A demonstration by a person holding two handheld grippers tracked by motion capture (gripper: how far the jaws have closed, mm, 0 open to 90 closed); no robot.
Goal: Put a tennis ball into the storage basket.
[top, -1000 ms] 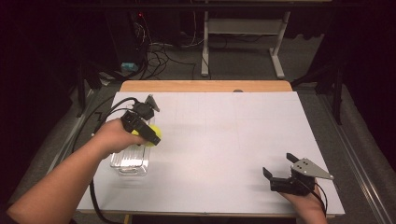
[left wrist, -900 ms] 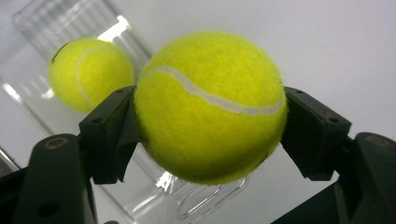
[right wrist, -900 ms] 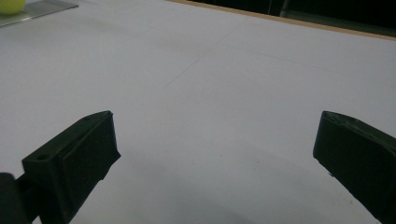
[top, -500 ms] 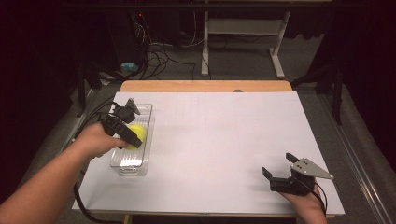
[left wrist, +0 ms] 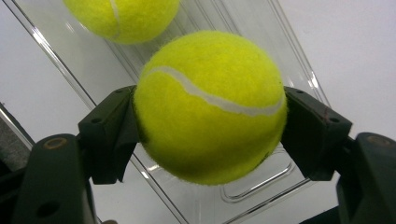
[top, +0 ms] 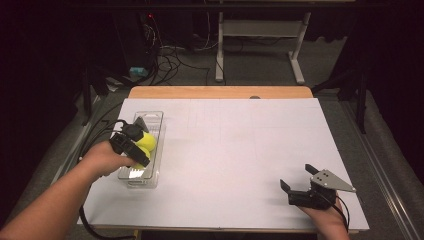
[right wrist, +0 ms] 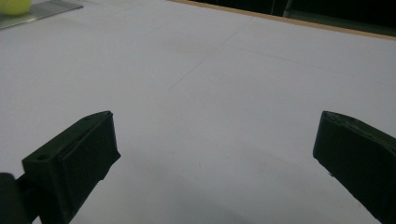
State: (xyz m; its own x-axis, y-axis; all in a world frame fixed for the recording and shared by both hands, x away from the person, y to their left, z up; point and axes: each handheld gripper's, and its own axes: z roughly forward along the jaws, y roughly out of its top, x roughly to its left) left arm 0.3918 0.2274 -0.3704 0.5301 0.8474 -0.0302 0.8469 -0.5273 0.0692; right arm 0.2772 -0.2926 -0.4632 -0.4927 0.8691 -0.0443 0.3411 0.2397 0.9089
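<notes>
My left gripper [top: 142, 148] is shut on a yellow tennis ball [left wrist: 210, 112], both pads pressing its sides. It hangs low over a clear plastic tray [top: 151, 116] at the left of the white table [top: 225, 150]. A second tennis ball [left wrist: 121, 16] lies in the tray [left wrist: 261, 28] beyond the held one. In the high view the held ball [top: 147, 142] shows as a yellow patch at the jaws. My right gripper [top: 297, 177] rests at the near right of the table, open with nothing between its jaws [right wrist: 215, 154].
A wooden strip [top: 220, 92] runs along the table's far edge. Black cables [top: 97, 135] trail off the left side by the tray. Far off in the right gripper view, the tray's end [right wrist: 42, 10] and a ball [right wrist: 14, 5] are visible.
My left hand has carried the ball leftward and toward the near side, sinking down over the tray. The right gripper has stayed put.
</notes>
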